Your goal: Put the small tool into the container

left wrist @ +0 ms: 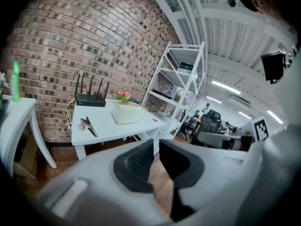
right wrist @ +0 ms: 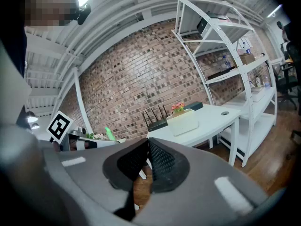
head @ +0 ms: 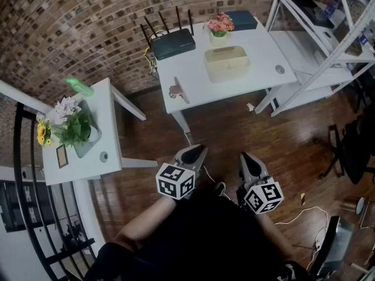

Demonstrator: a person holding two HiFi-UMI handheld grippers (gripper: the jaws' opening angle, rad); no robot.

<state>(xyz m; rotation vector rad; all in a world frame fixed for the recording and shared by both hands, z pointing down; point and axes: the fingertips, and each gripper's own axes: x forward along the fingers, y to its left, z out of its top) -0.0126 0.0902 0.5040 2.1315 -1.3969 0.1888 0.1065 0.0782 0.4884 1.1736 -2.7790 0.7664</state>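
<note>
Step in hand, as I judge it: the approach, nothing is picked up yet. The small tool [head: 179, 91] lies on the white table [head: 258, 51], near its front-left edge. The container [head: 227, 62] stands on the same table, apart from the tool, more to the back & right.

To do it well: step closer first, then open 1 gripper wide before it comes down. The tool is near the edge, so come from above and do not push it off.

Pose: both grippers are held low, close to the body, well apart from the table, and point fwd. The left gripper [head: 196, 150] has its jaws only a thin slit apart, w/ nothing between. The right gripper [head: 246, 157] has its 2 jaws together at the tips, also empty.
</note>
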